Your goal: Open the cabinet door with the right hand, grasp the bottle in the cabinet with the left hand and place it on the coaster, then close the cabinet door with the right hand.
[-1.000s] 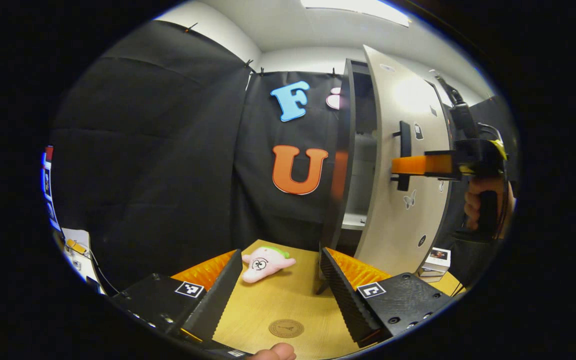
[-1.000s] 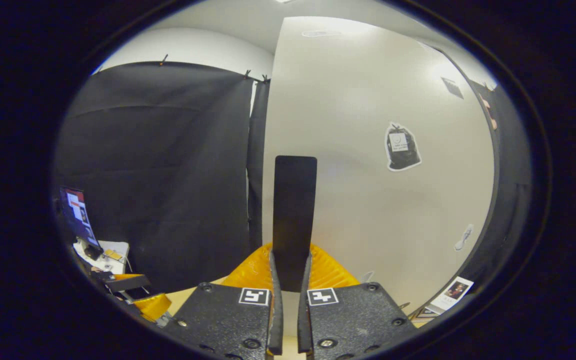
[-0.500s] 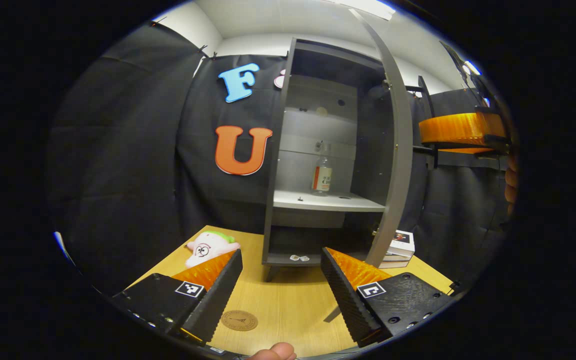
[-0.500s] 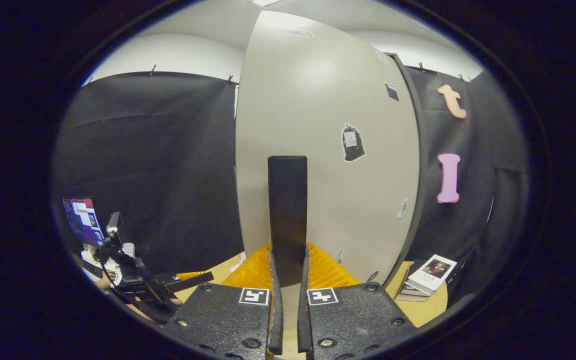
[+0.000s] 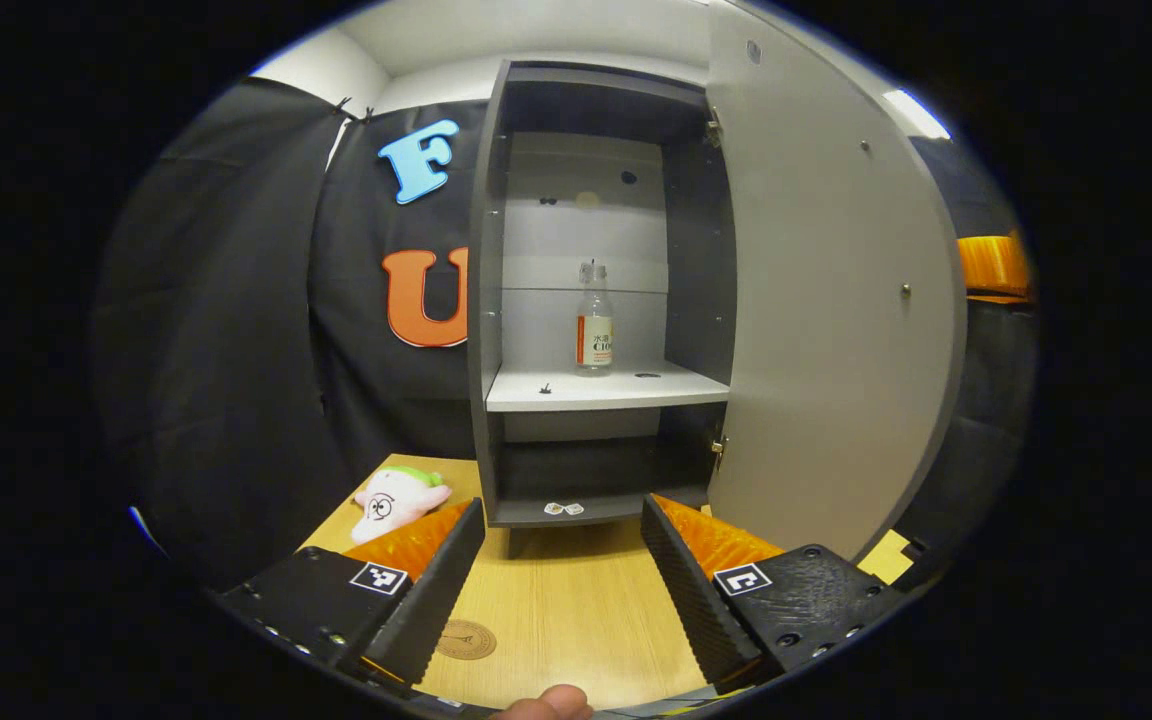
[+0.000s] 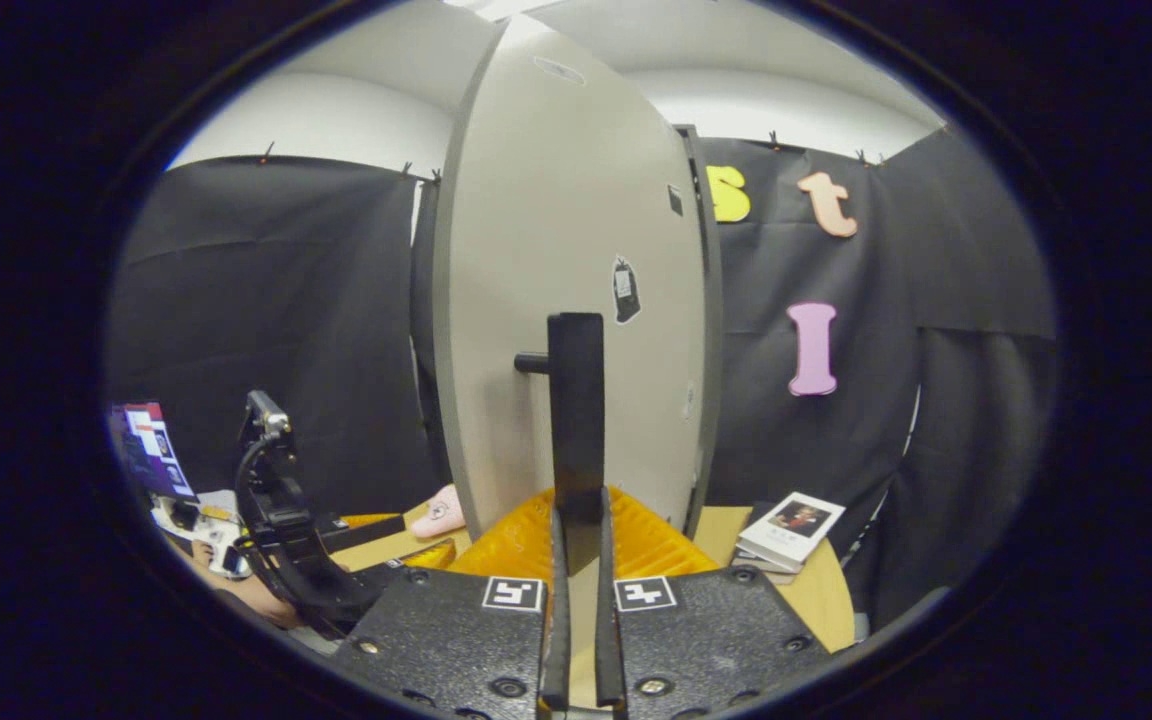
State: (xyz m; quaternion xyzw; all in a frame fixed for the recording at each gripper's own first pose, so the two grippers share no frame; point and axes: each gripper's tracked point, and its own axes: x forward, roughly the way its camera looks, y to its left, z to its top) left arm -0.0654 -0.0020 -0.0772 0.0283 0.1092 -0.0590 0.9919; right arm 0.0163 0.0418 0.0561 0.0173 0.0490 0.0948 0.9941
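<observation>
The grey cabinet [image 5: 484, 300] stands open on the wooden table [image 5: 576, 600]. A clear bottle [image 5: 594, 325] with a red-and-white label stands upright on its middle shelf [image 5: 606, 388]. The door [image 5: 826, 300] is swung out to the right. In the right gripper view my right gripper [image 6: 576, 545] is shut on the door's black vertical handle [image 6: 576, 400]. My left gripper [image 5: 563, 590] is open low over the table, well short of the bottle. A round brown coaster [image 5: 465, 638] lies on the table by its left finger.
A pink plush toy [image 5: 398, 498] lies on the table left of the cabinet. A stack of books [image 6: 791, 528] sits right of the door's foot. A monitor [image 6: 151, 450] glows at far left. The hand-held left gripper [image 6: 406, 540] shows beside the door.
The door has swung from partly open to wide open, pulled by my right gripper on the handle. The left gripper view has turned to face the cabinet's inside, showing the bottle.
</observation>
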